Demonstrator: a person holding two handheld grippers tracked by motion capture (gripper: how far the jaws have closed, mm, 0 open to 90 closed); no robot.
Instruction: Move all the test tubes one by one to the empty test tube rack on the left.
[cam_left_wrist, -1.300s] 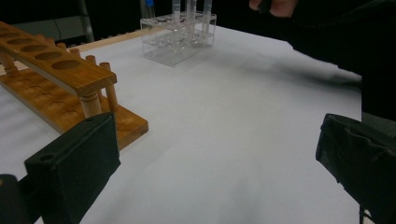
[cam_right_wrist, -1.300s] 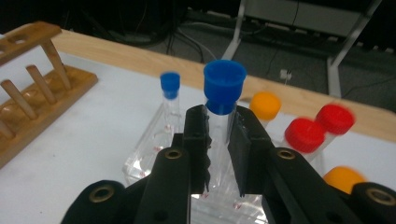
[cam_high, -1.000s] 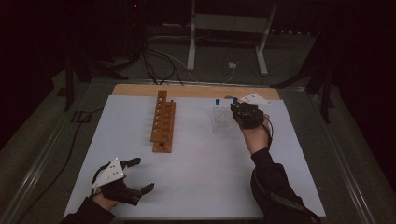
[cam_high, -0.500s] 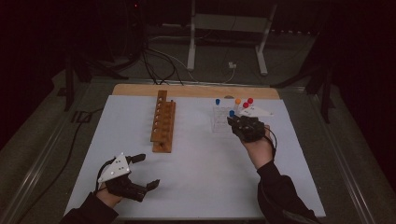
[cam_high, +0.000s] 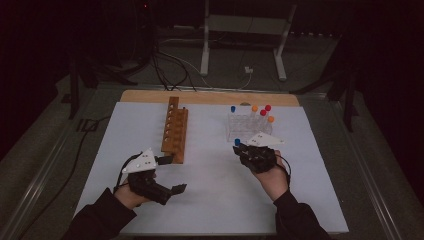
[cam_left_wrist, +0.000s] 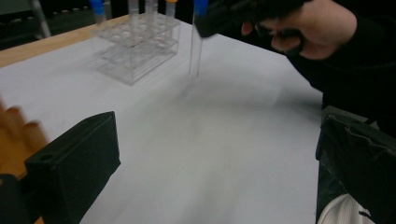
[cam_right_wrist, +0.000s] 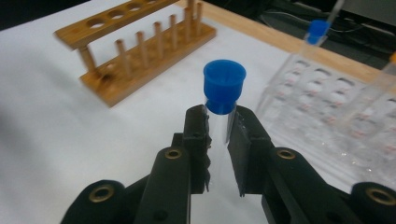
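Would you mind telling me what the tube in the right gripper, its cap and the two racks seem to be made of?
Tube: clear glass or plastic, see-through. Cap: matte blue plastic, likely. Brown rack: wood, showing grain and dowel pegs. Clear rack: transparent plastic, glossy, probably acrylic.

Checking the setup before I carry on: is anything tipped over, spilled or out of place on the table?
Nothing stands out. The wooden rack sits flat on the white sheet, the clear rack holds its capped tubes upright, and the blue-capped tube is upright in the right gripper, off the sheet. No spill or breakage shows.
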